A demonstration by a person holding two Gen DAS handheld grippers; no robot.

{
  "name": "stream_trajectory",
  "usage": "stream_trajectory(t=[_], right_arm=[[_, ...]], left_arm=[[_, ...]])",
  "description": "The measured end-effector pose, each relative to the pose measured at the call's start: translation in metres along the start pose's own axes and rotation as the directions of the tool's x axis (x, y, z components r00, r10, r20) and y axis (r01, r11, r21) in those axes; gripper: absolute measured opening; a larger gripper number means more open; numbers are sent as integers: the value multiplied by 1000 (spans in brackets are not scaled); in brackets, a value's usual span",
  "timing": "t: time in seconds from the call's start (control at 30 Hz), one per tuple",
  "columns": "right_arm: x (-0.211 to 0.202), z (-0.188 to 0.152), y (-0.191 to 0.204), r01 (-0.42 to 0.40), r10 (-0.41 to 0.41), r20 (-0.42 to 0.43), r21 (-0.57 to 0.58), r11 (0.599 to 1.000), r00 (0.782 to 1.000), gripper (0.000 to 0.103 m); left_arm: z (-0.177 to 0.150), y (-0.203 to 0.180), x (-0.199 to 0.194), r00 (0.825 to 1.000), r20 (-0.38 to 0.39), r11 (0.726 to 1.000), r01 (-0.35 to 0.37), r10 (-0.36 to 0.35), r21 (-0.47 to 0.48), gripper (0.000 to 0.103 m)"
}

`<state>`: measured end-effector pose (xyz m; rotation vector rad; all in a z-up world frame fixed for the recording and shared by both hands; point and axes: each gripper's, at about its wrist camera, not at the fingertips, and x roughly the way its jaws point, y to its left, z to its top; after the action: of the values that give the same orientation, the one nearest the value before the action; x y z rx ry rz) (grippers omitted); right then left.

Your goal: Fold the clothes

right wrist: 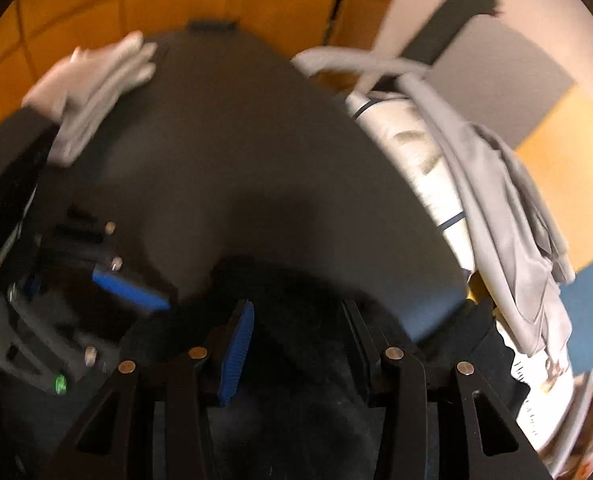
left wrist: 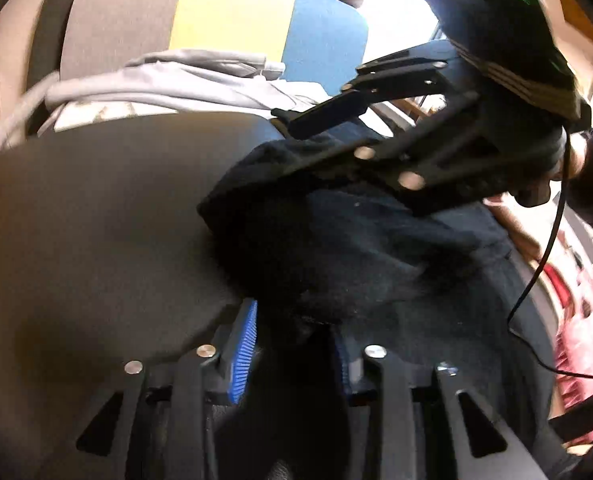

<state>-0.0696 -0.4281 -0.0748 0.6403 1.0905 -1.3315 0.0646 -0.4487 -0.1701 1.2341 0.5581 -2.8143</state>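
A dark garment point(left wrist: 356, 264) lies bunched on the near part of a round dark table point(left wrist: 96, 208). In the left wrist view it sits directly in front of the left gripper point(left wrist: 296, 344) and spills down between its two fingers. The blue pad point(left wrist: 243, 354) of one finger is clearly seen, standing apart from the cloth on its outer side, while the other pad is mostly hidden under the fabric. The jaws stand partly spread with cloth between them, but I cannot tell whether they really pinch it.

The right gripper point(right wrist: 296, 344) is over the same garment point(right wrist: 296, 292) from another side. Its fingers are also partly spread, the cloth fills the space between them, and here too the picture does not show if the pads press on it.

The left wrist view shows the right gripper point(left wrist: 328, 116) from outside, reaching over the far edge of the garment, with a thin black cable point(left wrist: 544, 264) hanging beside it. It also shows a grey garment point(left wrist: 168, 80) on the far edge of the table.

The right wrist view shows what the other does not: a folded pale cloth point(right wrist: 92, 92) on the far left of the table point(right wrist: 236, 152), and a tiled orange floor point(right wrist: 96, 0) beyond. The grey garment point(right wrist: 508, 200) hangs over the right edge, on a white patterned cloth point(right wrist: 416, 152).
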Motion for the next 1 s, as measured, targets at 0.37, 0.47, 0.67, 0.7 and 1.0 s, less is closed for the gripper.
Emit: stream_trajectory(t=[0.37,0.47,0.67,0.7,1.0], right_arm=[[25,8,10,53,-58,-43,-109,993,997,26],[28,10,3,70,-72,-28,-56,996,997,4],[-7,0,-83,45,-101,130,380,924,986,0],[-4,-4,-94,50,-111,122,421,905,986,0],[12,-32,-110,-158,67,188,526,836,980,3]], left_arm=[[-8,-5,-4,1000,8,1000,-2,2,27,14],[-11,-3,-8,1000,12,1000,-1,0,20,9],[-27,-3,-18,999,-3,999,-41,41,18,7],[-29,-3,-20,999,-8,999,-44,44,17,7],[-41,7,-35,999,-8,999,-37,37,-19,8]])
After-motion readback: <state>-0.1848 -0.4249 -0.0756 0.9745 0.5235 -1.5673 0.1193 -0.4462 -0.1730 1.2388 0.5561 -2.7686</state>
